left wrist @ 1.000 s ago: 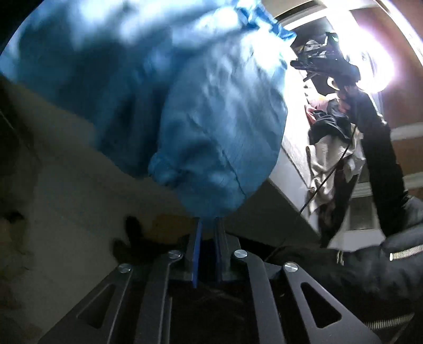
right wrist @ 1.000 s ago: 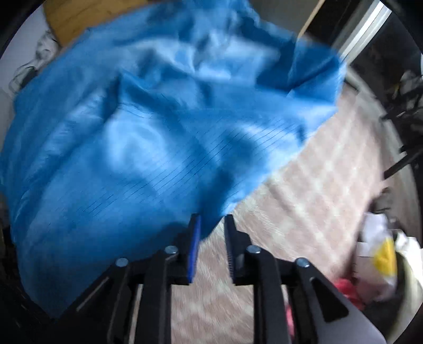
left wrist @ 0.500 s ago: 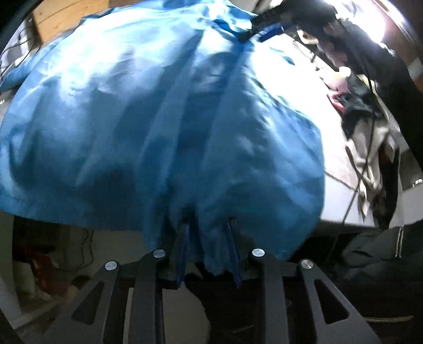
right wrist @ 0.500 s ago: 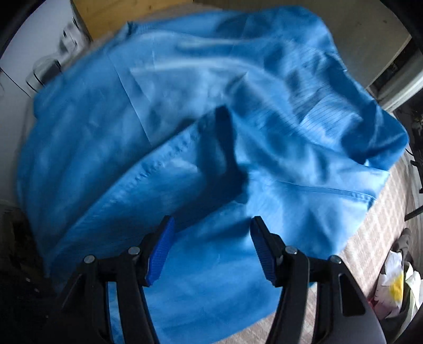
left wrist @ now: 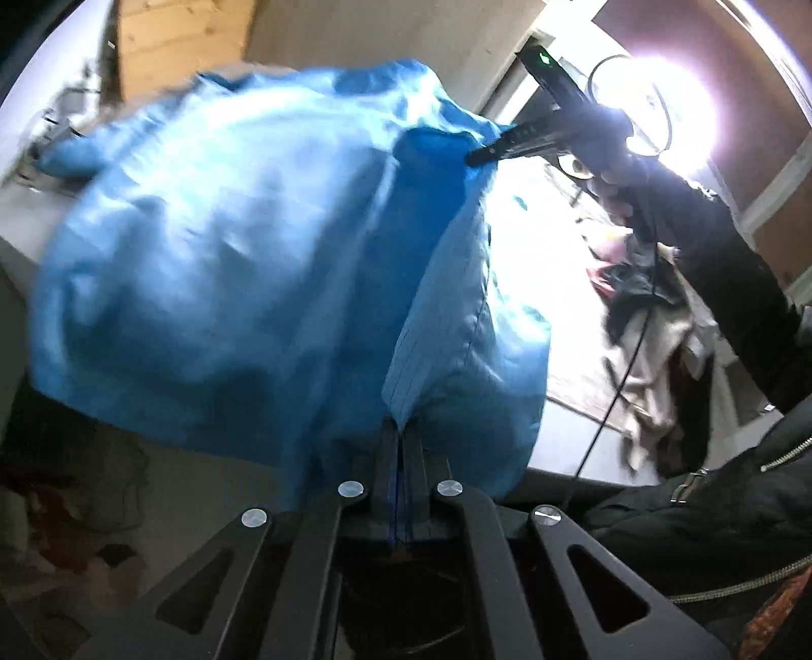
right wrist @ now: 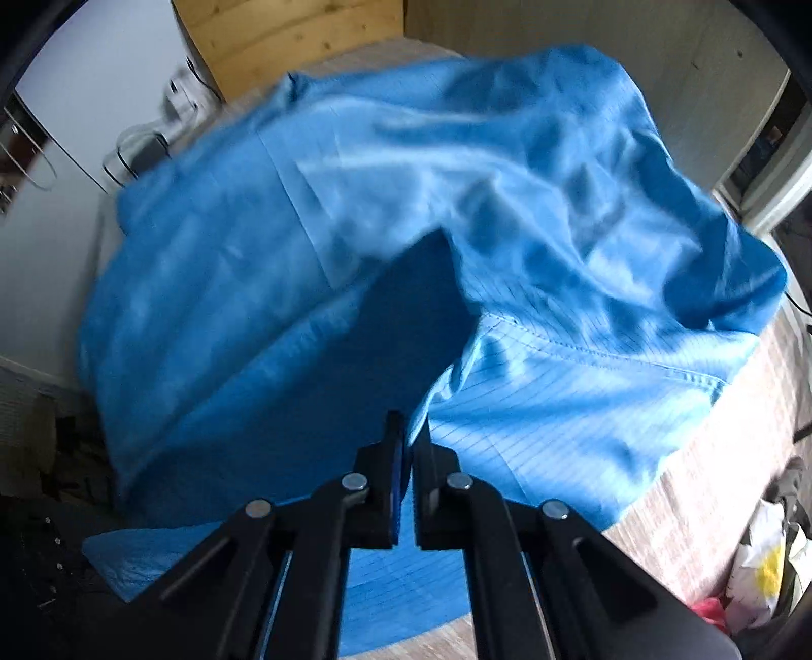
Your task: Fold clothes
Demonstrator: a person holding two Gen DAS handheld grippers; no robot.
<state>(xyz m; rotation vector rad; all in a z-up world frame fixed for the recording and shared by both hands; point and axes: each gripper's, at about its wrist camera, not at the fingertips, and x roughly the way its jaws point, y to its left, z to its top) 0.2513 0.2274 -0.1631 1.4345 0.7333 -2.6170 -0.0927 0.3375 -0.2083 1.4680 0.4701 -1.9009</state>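
Observation:
A blue garment (left wrist: 243, 284) with fine stripes hangs spread in the air between my two grippers. My left gripper (left wrist: 402, 431) is shut on its near lower edge. In the left wrist view my right gripper (left wrist: 487, 152) pinches the cloth's far upper corner, held by a hand in a black sleeve. In the right wrist view my right gripper (right wrist: 410, 431) is shut on a hemmed edge of the blue garment (right wrist: 457, 243), which fills most of the view and drapes down over a surface.
A pile of dark and pale clothes (left wrist: 654, 325) lies at the right on a light table (left wrist: 568, 386). A wooden panel (right wrist: 284, 40) stands behind. A patterned surface (right wrist: 710, 497) and a white-and-yellow bag (right wrist: 761, 563) are at lower right.
Both grippers were open around the cloth half a second ago and have now shut on it. The garment has lifted and spread between them.

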